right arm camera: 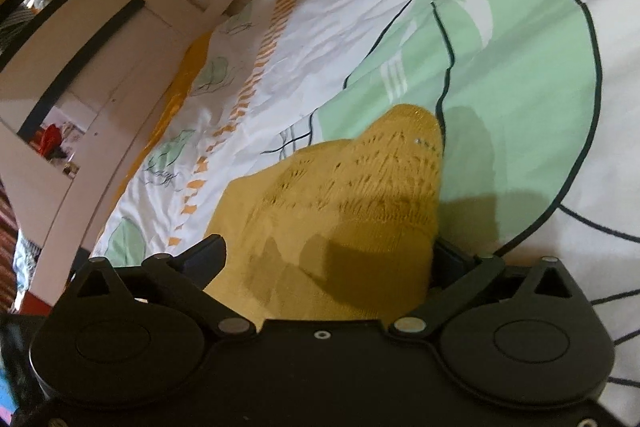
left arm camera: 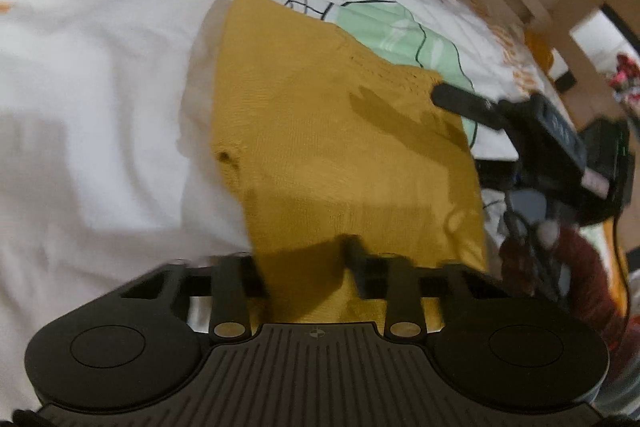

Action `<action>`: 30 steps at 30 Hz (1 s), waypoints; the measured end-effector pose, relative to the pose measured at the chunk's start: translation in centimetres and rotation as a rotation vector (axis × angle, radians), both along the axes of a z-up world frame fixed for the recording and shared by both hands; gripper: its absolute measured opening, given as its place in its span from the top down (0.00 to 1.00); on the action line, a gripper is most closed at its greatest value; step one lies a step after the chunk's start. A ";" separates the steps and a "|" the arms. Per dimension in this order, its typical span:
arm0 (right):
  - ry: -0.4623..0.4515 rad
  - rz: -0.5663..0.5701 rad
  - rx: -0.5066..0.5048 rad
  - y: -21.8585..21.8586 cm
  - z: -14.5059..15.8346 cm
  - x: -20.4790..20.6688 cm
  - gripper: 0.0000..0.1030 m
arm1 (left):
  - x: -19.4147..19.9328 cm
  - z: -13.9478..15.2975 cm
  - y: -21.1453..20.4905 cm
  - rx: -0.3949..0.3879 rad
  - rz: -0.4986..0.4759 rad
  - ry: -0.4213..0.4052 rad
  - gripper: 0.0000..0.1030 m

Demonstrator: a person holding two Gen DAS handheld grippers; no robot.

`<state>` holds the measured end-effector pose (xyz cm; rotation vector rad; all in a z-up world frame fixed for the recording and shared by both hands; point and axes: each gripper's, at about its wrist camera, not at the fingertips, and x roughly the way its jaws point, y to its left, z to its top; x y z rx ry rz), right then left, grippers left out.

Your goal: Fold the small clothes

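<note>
**Left wrist view: both grippers on mustard knit**

Mustard knit garment [left arm camera: 344, 147] lies flat on white bedsheet [left arm camera: 100, 87] w/ green print. Left gripper [left arm camera: 304, 267] fingers narrow, pinching near hem. Right gripper [left arm camera: 440, 93] grips far corner; in right wrist view its gripper [right arm camera: 328, 259] fingers spread wider, knit [right arm camera: 352, 195] bunched btwn them.

1. No word, brand or number can be read in either view.
2. In the left wrist view, the right gripper [left arm camera: 444, 95] carries a dark panel [left arm camera: 562, 133] with pale marks, too blurred to read.
3. The left gripper [left arm camera: 304, 259] has a small round quartered emblem [left arm camera: 316, 333] on its ribbed body, with no lettering.
</note>
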<state>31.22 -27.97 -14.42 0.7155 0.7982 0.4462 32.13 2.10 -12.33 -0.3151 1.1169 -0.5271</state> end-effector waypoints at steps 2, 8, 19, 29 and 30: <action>0.055 0.001 -0.063 0.3 0.1 0.0 0.58 | 0.3 -0.4 0.4 -0.059 0.018 0.046 0.82; 0.079 -0.053 -0.057 -0.5 2.5 -2.4 0.63 | -0.9 0.3 -0.1 -0.099 -0.018 0.081 0.84; 0.200 -0.075 -0.133 -3.4 5.4 -14.2 0.63 | -11.5 3.1 -3.3 -0.120 -0.191 0.108 0.84; 0.232 -0.208 -0.349 -4.8 4.6 -18.2 0.36 | -17.8 1.1 -4.7 0.109 -0.155 0.002 0.76; 0.229 -0.214 -0.363 -4.7 4.6 -18.3 0.36 | -18.0 1.2 -4.6 0.117 -0.152 -0.015 0.76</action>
